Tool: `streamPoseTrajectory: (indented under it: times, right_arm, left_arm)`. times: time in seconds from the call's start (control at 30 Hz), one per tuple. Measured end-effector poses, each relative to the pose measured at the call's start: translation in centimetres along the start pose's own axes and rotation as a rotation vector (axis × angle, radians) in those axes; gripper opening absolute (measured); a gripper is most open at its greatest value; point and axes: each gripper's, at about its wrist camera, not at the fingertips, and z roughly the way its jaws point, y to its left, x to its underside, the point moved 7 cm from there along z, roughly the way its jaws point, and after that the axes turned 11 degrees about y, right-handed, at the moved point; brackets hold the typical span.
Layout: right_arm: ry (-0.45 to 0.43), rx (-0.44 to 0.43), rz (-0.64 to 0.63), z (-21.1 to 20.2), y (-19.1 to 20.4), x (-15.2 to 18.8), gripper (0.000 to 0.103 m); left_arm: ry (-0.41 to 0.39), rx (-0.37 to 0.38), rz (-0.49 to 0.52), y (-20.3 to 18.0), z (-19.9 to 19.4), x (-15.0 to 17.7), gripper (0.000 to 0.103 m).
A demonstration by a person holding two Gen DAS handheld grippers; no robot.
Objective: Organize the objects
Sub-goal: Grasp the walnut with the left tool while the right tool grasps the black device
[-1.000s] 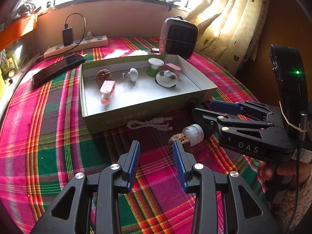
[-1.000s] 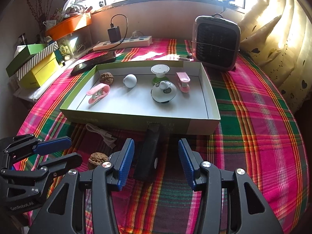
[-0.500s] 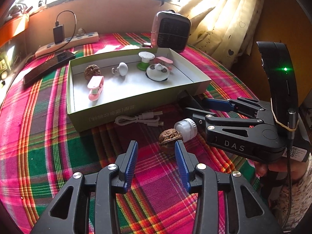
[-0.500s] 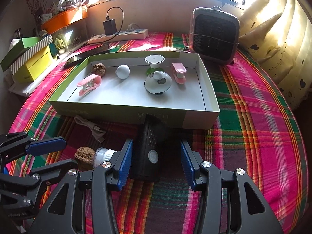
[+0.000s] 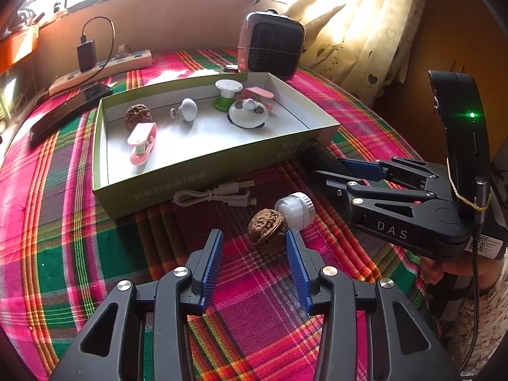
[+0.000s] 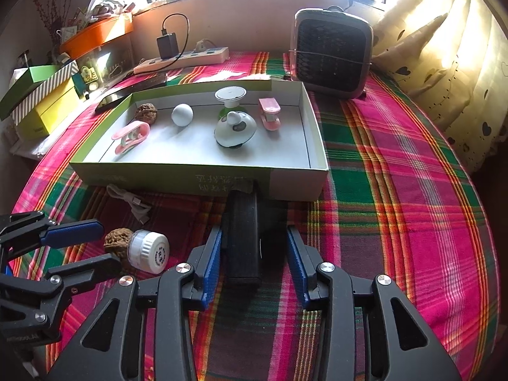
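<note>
Only the right wrist view shows the black remote-like device (image 6: 243, 238) whole, lying on the plaid surface (image 6: 397, 190) with its far end against the front wall of the green-and-white box (image 6: 203, 176); from the left wrist view just its dark end shows beside the box corner. The right tongs (image 6: 254, 260) are spread wide, level with the cloth, one finger on each side of the device, neither pad clearly pressing it. The left tongs (image 5: 254, 250) are likewise spread and low, and a loose walnut (image 5: 266, 227) sits just ahead of their right fingertip, touching a small white-capped jar (image 5: 295, 208) lying on its side. A white cable (image 5: 216, 194) lies just in front of the box. Inside the box are another walnut (image 5: 137, 116), a pink clip (image 5: 143, 143), a white knob (image 5: 188, 108) and a white round gadget (image 5: 247, 116). Open cloth stretches right of the box toward the curtain (image 6: 444, 63).
</note>
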Motion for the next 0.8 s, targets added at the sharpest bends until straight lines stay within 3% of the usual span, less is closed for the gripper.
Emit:
streamPoseTrajectory:
  times: [0.17,0.8]
  right_arm:
    - [-0.002,-0.009,-0.001,-0.1,-0.3,0.1,0.025]
    - [-0.001,-0.030,0.006,-0.2,-0.9,0.3,0.025]
  left_arm:
    - [0.006,-0.007,0.009,-0.3,0.3,-0.2,0.040]
    - [0.006,-0.042,0.013,-0.4,1.2,-1.0,0.040]
